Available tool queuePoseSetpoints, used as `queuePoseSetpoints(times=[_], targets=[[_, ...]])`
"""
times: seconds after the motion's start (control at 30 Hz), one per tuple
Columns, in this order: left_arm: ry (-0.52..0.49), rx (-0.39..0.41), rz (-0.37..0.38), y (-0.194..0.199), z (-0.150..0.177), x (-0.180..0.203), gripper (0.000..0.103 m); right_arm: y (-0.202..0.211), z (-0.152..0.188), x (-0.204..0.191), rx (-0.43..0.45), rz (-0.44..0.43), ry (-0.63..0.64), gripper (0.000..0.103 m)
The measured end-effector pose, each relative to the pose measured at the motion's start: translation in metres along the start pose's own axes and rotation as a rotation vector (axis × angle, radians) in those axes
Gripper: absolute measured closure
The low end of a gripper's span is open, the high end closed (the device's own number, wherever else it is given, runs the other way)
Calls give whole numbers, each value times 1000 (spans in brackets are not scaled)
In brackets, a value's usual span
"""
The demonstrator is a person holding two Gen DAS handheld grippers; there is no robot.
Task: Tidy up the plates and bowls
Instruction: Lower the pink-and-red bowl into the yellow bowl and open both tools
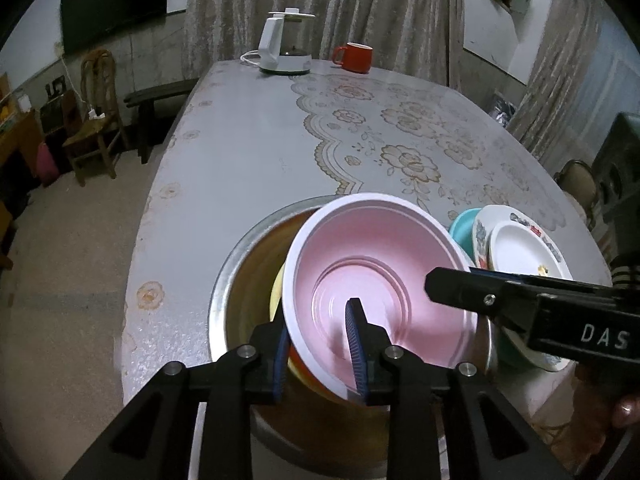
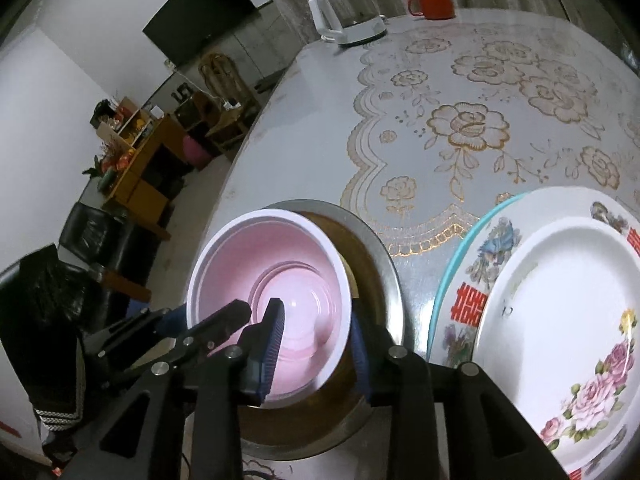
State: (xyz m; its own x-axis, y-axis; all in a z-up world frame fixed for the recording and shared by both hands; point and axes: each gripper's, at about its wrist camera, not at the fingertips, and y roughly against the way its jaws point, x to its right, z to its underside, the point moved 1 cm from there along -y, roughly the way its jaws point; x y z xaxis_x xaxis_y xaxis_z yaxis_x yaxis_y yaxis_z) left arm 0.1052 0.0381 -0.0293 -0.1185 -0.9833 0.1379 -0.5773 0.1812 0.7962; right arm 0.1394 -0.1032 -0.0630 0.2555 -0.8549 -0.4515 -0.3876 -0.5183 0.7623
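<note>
A pink bowl with a white rim [image 1: 380, 280] is tilted over a large steel basin [image 1: 236, 280] at the table's near edge. My left gripper [image 1: 320, 348] is shut on the bowl's near rim, one finger inside, one outside. My right gripper [image 2: 316, 344] also straddles the bowl's rim [image 2: 276, 304], jaws closed on its wall. In the left wrist view the right gripper [image 1: 444, 284] reaches in from the right. A yellow dish [image 1: 278, 284] lies under the bowl in the basin. A stack of plates [image 2: 560, 308] stands to the right: white floral plates on a teal one [image 2: 452, 264].
A white electric kettle [image 1: 286, 46] and a red mug [image 1: 356, 57] stand at the table's far end. The table [image 1: 260, 140] carries a lace-patterned cloth. Chairs, a bench and shelves stand off to the left on the floor.
</note>
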Motion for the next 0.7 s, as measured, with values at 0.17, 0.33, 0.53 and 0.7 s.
queuePoseSetpoints(times=[0.17, 0.33, 0.53, 0.7], targets=[[16, 23, -1, 10, 0, -2, 58, 13, 3, -3, 44, 5, 26, 71], [26, 46, -1, 20, 1, -2, 45, 22, 4, -2, 59, -1, 23, 71], [36, 60, -15, 28, 2, -3, 42, 27, 5, 1, 67, -5, 14, 71], [46, 73, -21, 33, 5, -4, 29, 30, 6, 1, 79, -7, 20, 65]])
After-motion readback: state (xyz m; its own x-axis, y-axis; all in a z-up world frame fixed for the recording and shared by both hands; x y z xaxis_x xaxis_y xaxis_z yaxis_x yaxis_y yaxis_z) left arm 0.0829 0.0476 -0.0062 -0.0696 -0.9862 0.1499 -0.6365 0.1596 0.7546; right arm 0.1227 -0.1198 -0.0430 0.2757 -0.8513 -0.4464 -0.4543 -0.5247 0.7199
